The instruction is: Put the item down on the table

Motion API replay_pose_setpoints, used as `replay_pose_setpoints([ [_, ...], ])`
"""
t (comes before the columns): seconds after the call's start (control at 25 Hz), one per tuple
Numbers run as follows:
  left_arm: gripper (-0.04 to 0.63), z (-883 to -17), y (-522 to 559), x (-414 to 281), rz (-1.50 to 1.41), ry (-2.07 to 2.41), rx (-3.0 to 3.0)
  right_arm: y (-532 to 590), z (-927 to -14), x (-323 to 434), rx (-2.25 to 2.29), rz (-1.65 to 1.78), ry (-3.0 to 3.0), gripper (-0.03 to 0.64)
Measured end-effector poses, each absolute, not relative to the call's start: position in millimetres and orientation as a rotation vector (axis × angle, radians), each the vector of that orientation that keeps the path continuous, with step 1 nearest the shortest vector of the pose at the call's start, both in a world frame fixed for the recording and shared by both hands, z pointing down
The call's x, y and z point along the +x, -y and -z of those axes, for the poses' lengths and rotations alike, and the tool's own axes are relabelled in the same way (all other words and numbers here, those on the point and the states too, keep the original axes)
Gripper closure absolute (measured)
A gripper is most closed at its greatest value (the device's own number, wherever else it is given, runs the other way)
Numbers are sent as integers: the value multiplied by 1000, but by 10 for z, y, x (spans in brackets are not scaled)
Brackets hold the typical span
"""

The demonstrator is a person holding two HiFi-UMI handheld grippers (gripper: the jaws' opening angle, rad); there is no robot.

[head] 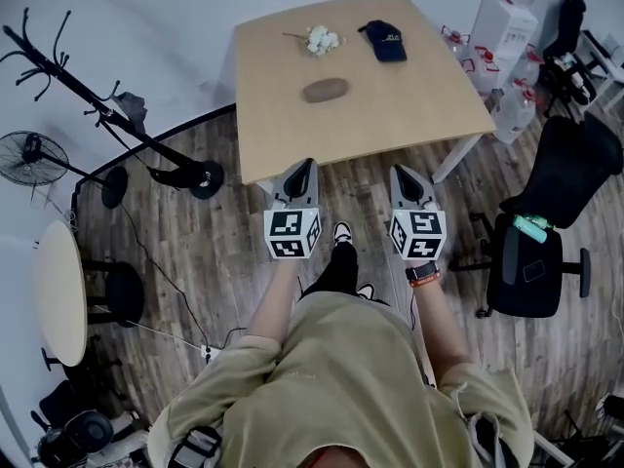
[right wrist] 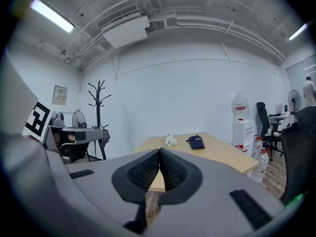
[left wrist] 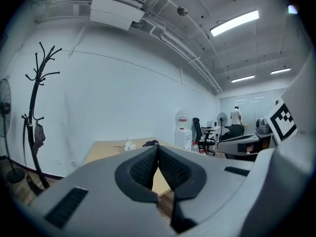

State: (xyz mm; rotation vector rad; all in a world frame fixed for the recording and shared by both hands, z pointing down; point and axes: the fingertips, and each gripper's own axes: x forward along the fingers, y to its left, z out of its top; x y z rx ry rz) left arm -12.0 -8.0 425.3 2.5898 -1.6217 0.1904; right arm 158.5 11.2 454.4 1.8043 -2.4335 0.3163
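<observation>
Left claw and right claw are both closed and empty, held over the floor short of the bench. The brown oval item lies ahead on the bench, well apart, long axis crosswise, nearer the left claw. Judged already set down.

Left hand-held gripper cube: square code, no letters
Right hand-held gripper cube: square code, no letters
Cap: white print, unreadable
Boxes: red print, unreadable
Wall notice: unreadable
</observation>
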Motion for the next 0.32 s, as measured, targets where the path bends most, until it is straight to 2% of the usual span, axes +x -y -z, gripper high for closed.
replay_pose_setpoints([
  [0.16,571,-4378,153,-105,-244,1589,2588,-3,-4606,1551,1771,-335,2447,603],
  [0.32,569,-4570,357,-189,-455,1605,2601,213,-4723,1453,1710,-366,2469,603],
])
